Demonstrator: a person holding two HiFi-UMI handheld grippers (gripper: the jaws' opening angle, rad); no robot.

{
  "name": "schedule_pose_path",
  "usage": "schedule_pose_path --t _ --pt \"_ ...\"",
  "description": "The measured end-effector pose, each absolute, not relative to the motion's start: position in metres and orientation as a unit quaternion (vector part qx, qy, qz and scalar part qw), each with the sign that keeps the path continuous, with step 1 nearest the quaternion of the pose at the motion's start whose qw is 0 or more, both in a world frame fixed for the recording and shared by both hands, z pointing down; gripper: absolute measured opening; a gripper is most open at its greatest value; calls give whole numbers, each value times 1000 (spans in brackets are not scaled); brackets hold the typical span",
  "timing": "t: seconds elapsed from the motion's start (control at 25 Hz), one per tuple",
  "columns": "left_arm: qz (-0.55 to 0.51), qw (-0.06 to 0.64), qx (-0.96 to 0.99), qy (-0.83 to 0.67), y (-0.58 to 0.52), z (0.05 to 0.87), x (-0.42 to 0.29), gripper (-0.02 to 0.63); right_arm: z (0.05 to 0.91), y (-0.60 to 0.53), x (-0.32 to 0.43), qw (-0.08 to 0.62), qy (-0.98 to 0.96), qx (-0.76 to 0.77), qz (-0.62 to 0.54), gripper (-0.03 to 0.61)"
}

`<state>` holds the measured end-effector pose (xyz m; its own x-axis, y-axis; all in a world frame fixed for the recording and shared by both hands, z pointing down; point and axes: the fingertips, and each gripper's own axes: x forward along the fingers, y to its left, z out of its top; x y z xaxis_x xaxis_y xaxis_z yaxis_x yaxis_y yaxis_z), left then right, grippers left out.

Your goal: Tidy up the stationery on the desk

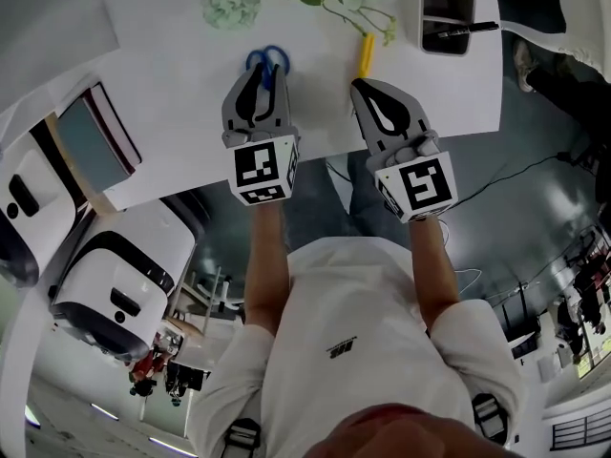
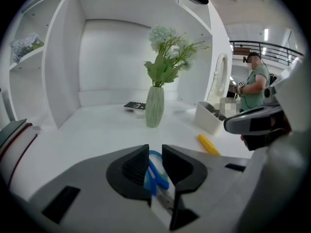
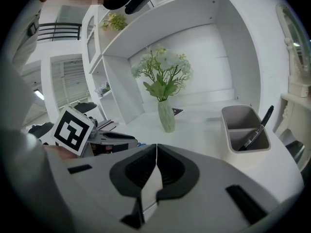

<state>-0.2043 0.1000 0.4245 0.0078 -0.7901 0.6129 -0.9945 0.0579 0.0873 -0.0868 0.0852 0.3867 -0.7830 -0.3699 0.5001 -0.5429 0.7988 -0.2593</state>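
Blue-handled scissors (image 2: 154,174) low over white bench (image 1: 172,84), near front edge, caught in left gripper (image 2: 155,153). Its fingers stand narrowly apart and clamp on handles; blades point back toward person. Right gripper (image 3: 156,149) just beside it, fingers pressed together, nothing between. Count: one pair of scissors; one yellow marker (image 1: 365,55) lying on bench beyond right gripper; one black pen (image 3: 260,125) leaning in grey two-compartment tray (image 3: 225,123); one vase (image 3: 167,116) of flowers.
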Motion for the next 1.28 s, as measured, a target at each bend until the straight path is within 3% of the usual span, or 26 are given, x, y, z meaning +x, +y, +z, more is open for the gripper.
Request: schedule_pose_path --t 0.52,1.28 --pt "261 315 625 -665 102 450 -220 0 385 87 -129 220 -933 207 196 -3" --pt "290 335 605 -662 98 458 -211 0 383 83 -116 216 -931 216 198 -3"
